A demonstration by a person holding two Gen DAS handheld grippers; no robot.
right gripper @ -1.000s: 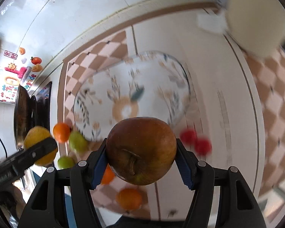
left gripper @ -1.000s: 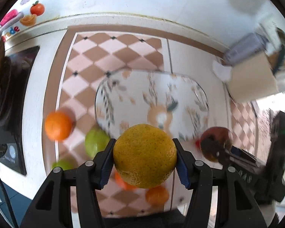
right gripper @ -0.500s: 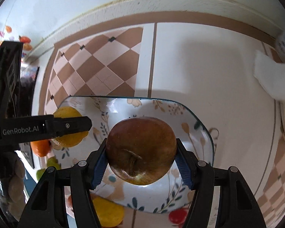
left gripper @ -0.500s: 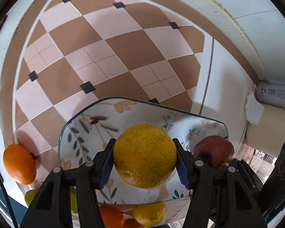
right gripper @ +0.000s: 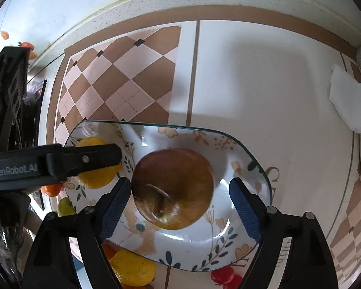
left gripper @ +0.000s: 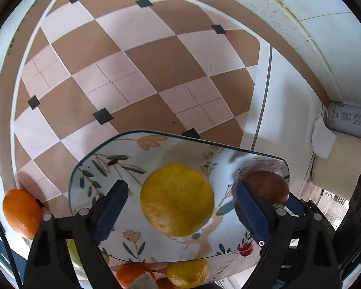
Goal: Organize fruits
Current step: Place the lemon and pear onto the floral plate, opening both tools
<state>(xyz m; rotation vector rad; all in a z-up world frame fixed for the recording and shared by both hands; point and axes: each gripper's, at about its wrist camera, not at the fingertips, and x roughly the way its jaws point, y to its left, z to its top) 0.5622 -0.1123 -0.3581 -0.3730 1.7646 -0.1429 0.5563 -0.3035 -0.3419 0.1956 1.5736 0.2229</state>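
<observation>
A yellow citrus fruit (left gripper: 177,200) lies on the floral plate (left gripper: 132,149), between the spread fingers of my open left gripper (left gripper: 180,207), touching neither pad. A brown-red apple (right gripper: 173,189) lies on the same plate (right gripper: 240,149) between the spread fingers of my open right gripper (right gripper: 178,204). The apple also shows at the plate's right in the left wrist view (left gripper: 267,186). The citrus shows partly behind the left gripper's finger in the right wrist view (right gripper: 96,173).
Loose fruit lies off the plate: an orange (left gripper: 21,213) at the left, a yellow fruit (left gripper: 187,273) and an orange (left gripper: 132,274) at the near rim, red cherry tomatoes (right gripper: 225,275), a green fruit (right gripper: 65,207). A white cloth (right gripper: 349,103) lies by the right wall.
Both grippers have opened and let go: the citrus and the apple now lie on the plate. Before that both moved in over the plate.
</observation>
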